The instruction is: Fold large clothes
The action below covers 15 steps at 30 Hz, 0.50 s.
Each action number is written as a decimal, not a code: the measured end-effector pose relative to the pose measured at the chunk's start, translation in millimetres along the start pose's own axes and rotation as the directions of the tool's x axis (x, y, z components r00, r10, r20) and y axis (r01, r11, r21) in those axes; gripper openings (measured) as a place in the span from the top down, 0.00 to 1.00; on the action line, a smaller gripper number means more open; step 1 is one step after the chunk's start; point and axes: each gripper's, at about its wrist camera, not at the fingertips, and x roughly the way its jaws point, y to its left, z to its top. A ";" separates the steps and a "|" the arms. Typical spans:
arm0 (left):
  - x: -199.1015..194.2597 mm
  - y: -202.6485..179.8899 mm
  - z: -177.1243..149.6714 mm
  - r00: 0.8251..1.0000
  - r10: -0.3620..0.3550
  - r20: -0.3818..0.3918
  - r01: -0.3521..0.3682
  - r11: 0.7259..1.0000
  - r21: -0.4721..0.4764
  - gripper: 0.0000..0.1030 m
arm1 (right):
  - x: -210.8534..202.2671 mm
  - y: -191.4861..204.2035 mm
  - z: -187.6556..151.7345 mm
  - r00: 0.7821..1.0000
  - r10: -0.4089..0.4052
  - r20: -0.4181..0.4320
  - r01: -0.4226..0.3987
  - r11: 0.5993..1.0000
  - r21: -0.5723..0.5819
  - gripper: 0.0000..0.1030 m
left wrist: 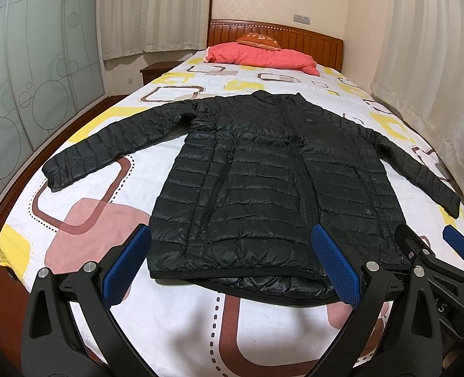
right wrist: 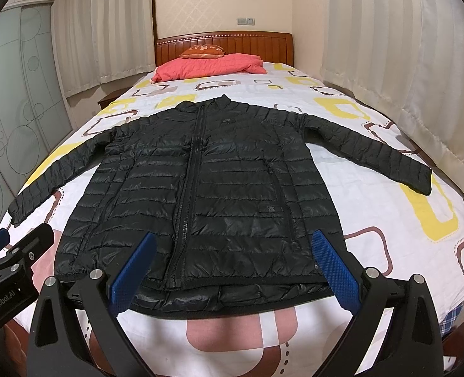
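Observation:
A black quilted puffer jacket (left wrist: 263,172) (right wrist: 219,188) lies flat and zipped on the bed, collar toward the headboard, both sleeves spread out to the sides. Its hem faces me near the foot of the bed. My left gripper (left wrist: 232,251) hovers open above the hem's left half, blue pads wide apart and holding nothing. My right gripper (right wrist: 235,254) is open too, over the hem's right half, with nothing between its pads. In the left wrist view the right gripper (left wrist: 433,245) shows at the right edge; in the right wrist view the left gripper (right wrist: 21,245) shows at the left edge.
The bed (left wrist: 181,323) has a white sheet with yellow, pink and brown squares. A pink folded quilt (left wrist: 260,55) and an orange cushion (left wrist: 258,40) lie by the wooden headboard (right wrist: 225,44). Curtains hang on the right, a glass wardrobe (left wrist: 27,94) stands on the left.

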 end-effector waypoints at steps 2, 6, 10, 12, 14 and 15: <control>0.2 0.1 -0.4 1.000 -0.001 0.000 0.001 1.000 0.000 0.02 | 0.2 -0.4 0.1 1.000 0.001 0.000 -0.001 1.000 0.001 0.05; -0.1 0.0 0.8 1.000 0.000 -0.002 0.000 1.000 -0.001 0.02 | 0.0 -0.5 0.3 1.000 0.001 -0.002 -0.001 1.000 0.000 0.05; -0.2 -0.1 0.8 1.000 -0.001 -0.002 0.001 1.000 0.000 0.02 | 0.0 -0.4 0.1 1.000 0.001 -0.001 -0.001 1.000 -0.001 0.05; -0.1 -0.1 0.6 1.000 0.000 -0.001 0.000 1.000 0.000 0.02 | -0.1 -0.3 -0.1 1.000 0.001 -0.002 -0.001 1.000 -0.001 0.05; -0.2 -0.2 1.0 1.000 0.000 -0.002 0.000 1.000 -0.001 0.02 | -0.1 0.1 -0.5 1.000 0.000 -0.002 0.000 1.000 0.000 0.05; -0.1 -0.2 0.7 1.000 0.000 -0.002 0.000 1.000 -0.001 0.02 | -0.2 -0.2 -0.4 1.000 0.001 -0.002 -0.001 1.000 -0.001 0.05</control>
